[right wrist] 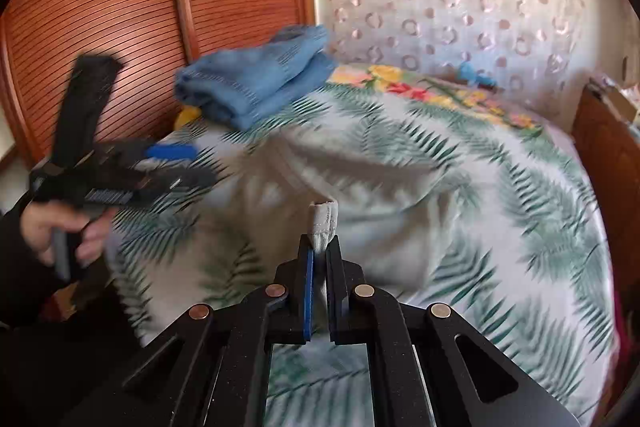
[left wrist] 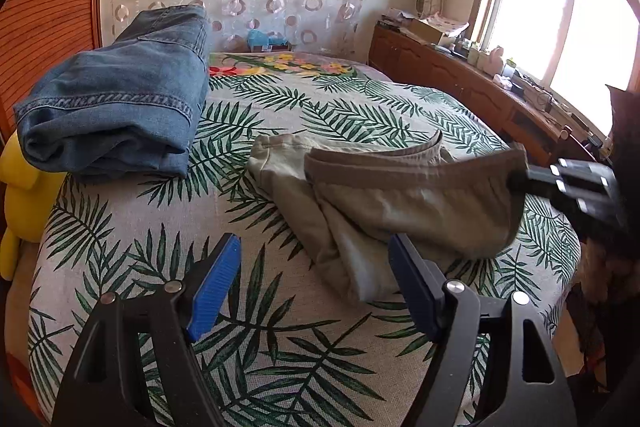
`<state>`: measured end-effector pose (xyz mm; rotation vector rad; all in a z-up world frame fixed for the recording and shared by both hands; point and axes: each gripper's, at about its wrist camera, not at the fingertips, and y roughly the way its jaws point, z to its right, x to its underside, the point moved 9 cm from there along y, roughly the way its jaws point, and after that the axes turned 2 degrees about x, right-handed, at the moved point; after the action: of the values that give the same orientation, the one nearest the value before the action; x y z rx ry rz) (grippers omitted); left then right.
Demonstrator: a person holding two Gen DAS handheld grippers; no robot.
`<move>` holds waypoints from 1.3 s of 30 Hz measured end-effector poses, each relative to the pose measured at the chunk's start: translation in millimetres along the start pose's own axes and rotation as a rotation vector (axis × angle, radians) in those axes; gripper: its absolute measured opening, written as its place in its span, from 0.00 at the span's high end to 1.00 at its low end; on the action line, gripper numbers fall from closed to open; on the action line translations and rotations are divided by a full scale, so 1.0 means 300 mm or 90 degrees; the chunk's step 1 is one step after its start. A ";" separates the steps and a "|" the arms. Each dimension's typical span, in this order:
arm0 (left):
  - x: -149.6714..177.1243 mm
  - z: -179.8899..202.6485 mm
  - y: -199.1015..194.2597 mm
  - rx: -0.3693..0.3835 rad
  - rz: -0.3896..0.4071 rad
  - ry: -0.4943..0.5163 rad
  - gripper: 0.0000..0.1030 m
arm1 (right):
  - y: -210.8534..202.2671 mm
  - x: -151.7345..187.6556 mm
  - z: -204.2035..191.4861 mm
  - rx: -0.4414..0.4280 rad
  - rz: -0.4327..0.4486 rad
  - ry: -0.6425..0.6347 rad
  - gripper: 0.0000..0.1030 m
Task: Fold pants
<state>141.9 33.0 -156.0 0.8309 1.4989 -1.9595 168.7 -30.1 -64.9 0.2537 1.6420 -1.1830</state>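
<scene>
Beige pants (left wrist: 384, 203) lie crumpled on the leaf-print bed (left wrist: 280, 347). My right gripper (left wrist: 516, 183) is shut on their waistband at the right and lifts that edge off the bed. In the right wrist view the right gripper (right wrist: 319, 255) pinches a grey-beige fold of the pants (right wrist: 323, 223), with the rest of the cloth (right wrist: 320, 179) spread beyond, blurred. My left gripper (left wrist: 314, 259) is open and empty, just above the near end of the pants. It also shows in the right wrist view (right wrist: 188, 163), open, at the left.
Folded blue jeans (left wrist: 120, 107) sit at the far left of the bed. A yellow soft toy (left wrist: 20, 195) lies at the left edge. A wooden sideboard (left wrist: 480, 87) with clutter runs under the window on the right. A louvred wooden wardrobe (right wrist: 120, 27) stands behind.
</scene>
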 end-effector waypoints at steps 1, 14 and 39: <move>0.000 0.003 0.000 0.000 0.001 0.001 0.25 | 0.008 -0.023 0.029 0.009 0.003 0.003 0.96; 0.000 0.072 0.057 0.050 -0.026 0.020 0.59 | 0.223 -0.190 0.169 0.103 -0.020 0.003 0.96; 0.078 0.093 0.060 0.035 -0.083 0.031 0.75 | 0.078 0.119 0.121 0.025 -0.087 0.071 0.68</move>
<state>135.2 0.6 -179.5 0.8280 1.5691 -2.0975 191.1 -60.8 -106.2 0.2378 1.7573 -1.3252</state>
